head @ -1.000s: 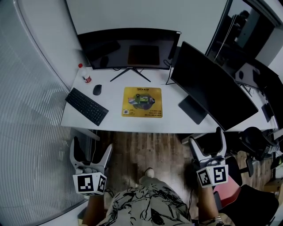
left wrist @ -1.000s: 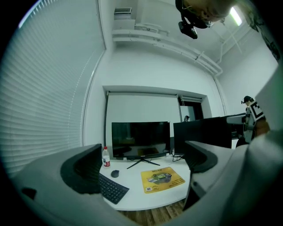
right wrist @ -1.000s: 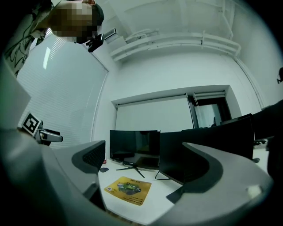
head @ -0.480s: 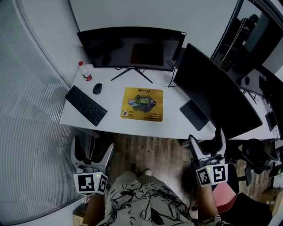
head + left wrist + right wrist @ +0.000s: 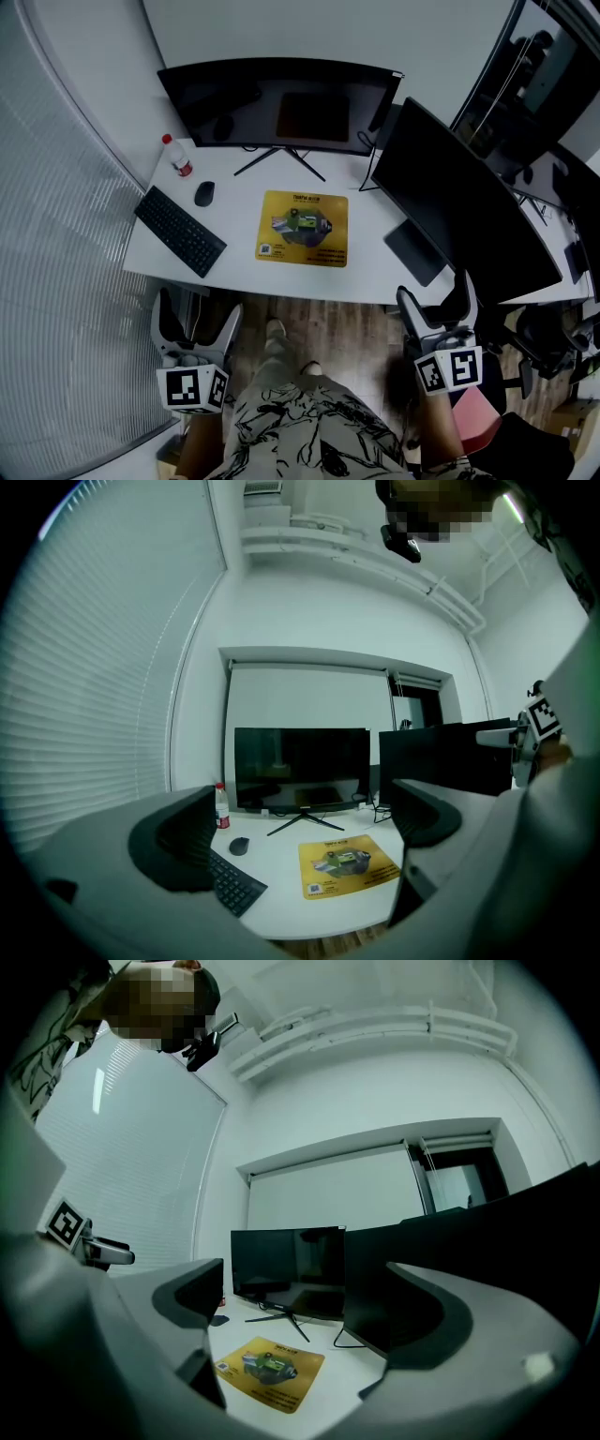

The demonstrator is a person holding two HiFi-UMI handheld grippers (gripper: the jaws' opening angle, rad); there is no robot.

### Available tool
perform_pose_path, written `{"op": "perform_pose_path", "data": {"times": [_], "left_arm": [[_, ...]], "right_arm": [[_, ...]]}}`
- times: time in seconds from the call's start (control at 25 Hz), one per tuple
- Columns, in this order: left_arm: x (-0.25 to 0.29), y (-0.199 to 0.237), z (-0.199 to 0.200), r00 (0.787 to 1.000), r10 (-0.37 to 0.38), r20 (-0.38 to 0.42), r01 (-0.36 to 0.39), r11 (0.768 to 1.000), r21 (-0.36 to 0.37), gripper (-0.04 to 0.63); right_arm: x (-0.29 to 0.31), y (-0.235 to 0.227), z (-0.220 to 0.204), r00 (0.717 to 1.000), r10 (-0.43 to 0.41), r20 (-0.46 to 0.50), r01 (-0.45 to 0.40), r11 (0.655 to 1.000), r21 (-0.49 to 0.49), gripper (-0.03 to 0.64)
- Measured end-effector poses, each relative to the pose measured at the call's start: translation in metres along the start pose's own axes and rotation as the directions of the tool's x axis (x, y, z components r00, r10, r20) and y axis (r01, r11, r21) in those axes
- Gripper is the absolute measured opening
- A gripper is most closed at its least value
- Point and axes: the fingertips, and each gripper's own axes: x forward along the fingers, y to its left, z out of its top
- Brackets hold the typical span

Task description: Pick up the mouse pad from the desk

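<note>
A yellow mouse pad (image 5: 304,229) with a printed picture lies flat on the white desk (image 5: 370,258), in front of the curved monitor. The left gripper view shows the mouse pad (image 5: 348,865) between the jaws at a distance; so does the right gripper view, where the mouse pad (image 5: 270,1370) is low and left of centre. My left gripper (image 5: 196,322) hangs open below the desk's front edge, over the wooden floor. My right gripper (image 5: 436,305) is open too, near the desk's front right. Neither holds anything.
On the desk stand a curved monitor (image 5: 277,103), a second dark monitor (image 5: 459,206) at the right, a black keyboard (image 5: 179,231), a mouse (image 5: 203,193) and a small bottle (image 5: 177,156). A ribbed glass wall (image 5: 56,244) runs along the left. Office chairs (image 5: 539,328) stand at the right.
The view has shifted slightly, so the desk sits a little lower in frame. A foot has stepped forward toward the desk. Both grippers keep their places and stay open.
</note>
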Motion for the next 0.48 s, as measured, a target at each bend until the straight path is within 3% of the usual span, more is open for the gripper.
{"op": "perform_pose_path", "data": {"times": [0.48], "left_arm": [[0.062, 0.024, 0.008, 1.000, -0.028, -0.009, 0.028, 1.000, 0.003, 0.571]], "right_arm": [[0.059, -0.001, -0.002, 1.000, -0.027, 0.001, 0.027, 1.000, 0.014, 0.529]]}}
